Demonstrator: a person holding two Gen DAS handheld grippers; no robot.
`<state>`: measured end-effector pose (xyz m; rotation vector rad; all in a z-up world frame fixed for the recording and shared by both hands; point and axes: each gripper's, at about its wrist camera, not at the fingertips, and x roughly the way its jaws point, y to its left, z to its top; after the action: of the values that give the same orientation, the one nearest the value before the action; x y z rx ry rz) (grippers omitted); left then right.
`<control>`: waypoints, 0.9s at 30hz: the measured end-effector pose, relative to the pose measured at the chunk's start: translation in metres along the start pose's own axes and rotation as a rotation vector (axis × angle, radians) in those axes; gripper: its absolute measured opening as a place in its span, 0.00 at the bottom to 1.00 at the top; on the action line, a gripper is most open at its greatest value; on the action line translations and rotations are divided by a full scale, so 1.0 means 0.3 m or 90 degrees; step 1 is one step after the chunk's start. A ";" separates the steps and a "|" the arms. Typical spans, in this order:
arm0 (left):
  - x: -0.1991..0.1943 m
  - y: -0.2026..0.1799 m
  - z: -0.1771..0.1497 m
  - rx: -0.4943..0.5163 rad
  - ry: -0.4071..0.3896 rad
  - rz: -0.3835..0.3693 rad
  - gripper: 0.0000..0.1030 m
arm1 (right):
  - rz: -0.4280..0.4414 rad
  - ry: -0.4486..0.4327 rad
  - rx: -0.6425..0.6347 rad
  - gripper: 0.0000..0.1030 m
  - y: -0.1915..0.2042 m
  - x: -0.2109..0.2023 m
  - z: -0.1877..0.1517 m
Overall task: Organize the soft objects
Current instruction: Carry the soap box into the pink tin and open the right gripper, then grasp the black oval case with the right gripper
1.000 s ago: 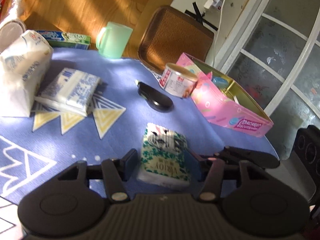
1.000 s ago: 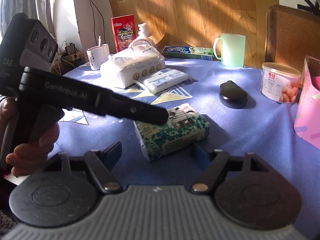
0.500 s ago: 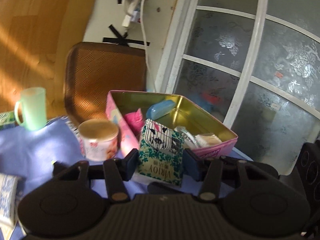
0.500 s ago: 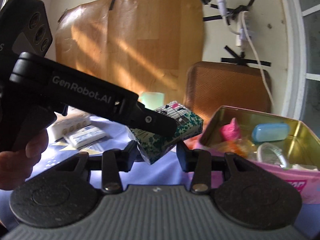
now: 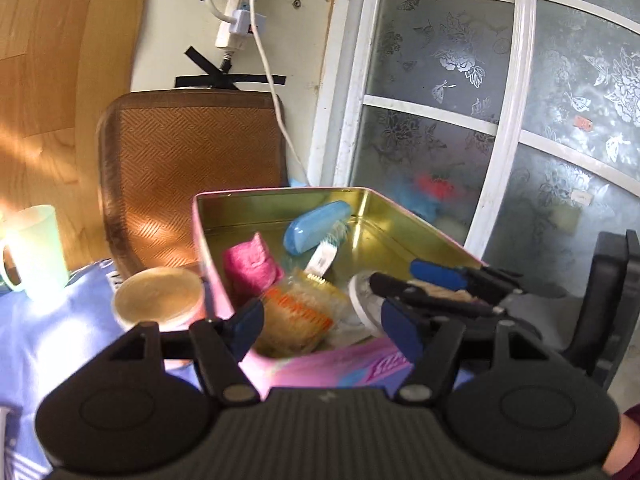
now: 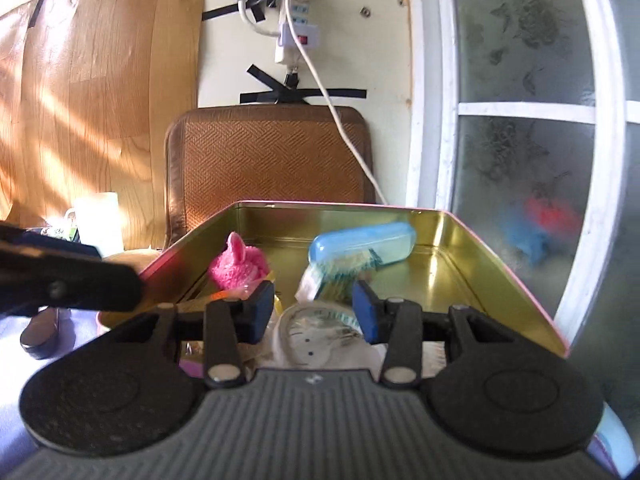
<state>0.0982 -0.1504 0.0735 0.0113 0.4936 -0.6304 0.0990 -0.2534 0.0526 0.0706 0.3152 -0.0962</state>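
Tissue pack [image 6: 340,276]: over pink tin [image 5: 208,256]. Left gripper [image 5: 322,320] opening, empty; right gripper [image 6: 314,306] apparently unclenched. Withdraw clear of rim.

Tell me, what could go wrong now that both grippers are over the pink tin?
1. The tissue pack looks blurred, tumbling onto the blue case. It may land tilted rather than flat.
2. The left gripper, its jaws opening with nothing between them, and the right gripper hang close together over the pink tin. They might knock each other or its rim.
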 end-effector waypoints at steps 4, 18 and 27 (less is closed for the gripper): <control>-0.097 0.058 -0.069 -0.026 -0.002 -0.005 0.65 | 0.039 -0.017 0.025 0.45 0.018 -0.058 -0.004; -0.457 0.458 -0.373 -0.214 -0.007 0.154 0.65 | 0.315 0.092 -0.094 0.47 0.472 0.012 0.002; -0.494 0.531 -0.380 -0.295 -0.016 0.108 0.65 | 0.310 0.217 -0.110 0.50 0.584 0.175 -0.056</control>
<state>0.0355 0.0802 0.0167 -0.3898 0.5981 -0.3384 0.1620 -0.0825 0.0297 -0.0099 0.6371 0.4305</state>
